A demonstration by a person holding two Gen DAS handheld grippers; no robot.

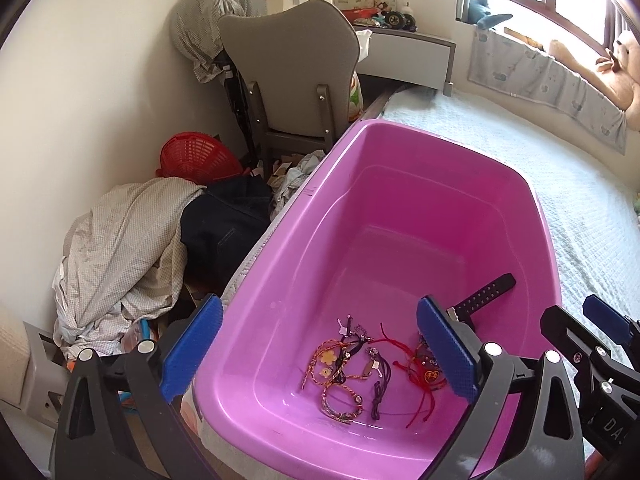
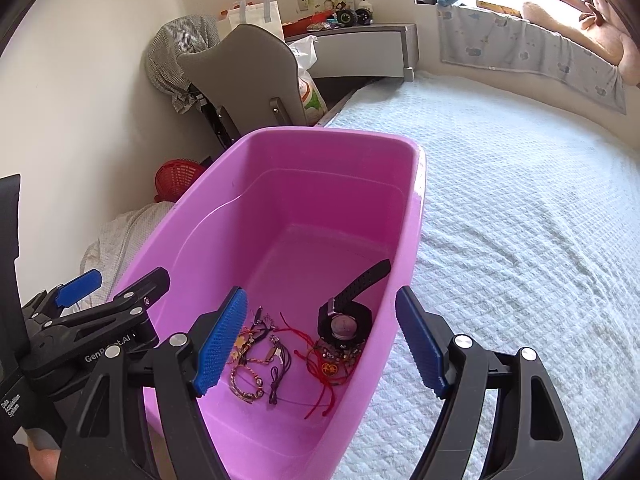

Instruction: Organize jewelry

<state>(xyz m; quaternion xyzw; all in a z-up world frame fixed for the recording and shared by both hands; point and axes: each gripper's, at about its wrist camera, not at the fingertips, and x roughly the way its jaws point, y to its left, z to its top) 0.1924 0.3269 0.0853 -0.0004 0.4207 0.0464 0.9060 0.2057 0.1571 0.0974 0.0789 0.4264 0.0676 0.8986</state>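
White bed (image 2: 520,220) holds a pink tub (image 2: 408,216) with bracelets (image 1: 340,372) and watch (image 2: 344,320) inside (nothing left outside); both tongs, left gripper (image 1: 320,356) and right gripper (image 2: 320,344), spread wide, empty

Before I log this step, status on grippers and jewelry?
Both grippers open, empty. Jewelry and watch in pink tub. Nothing in the way.
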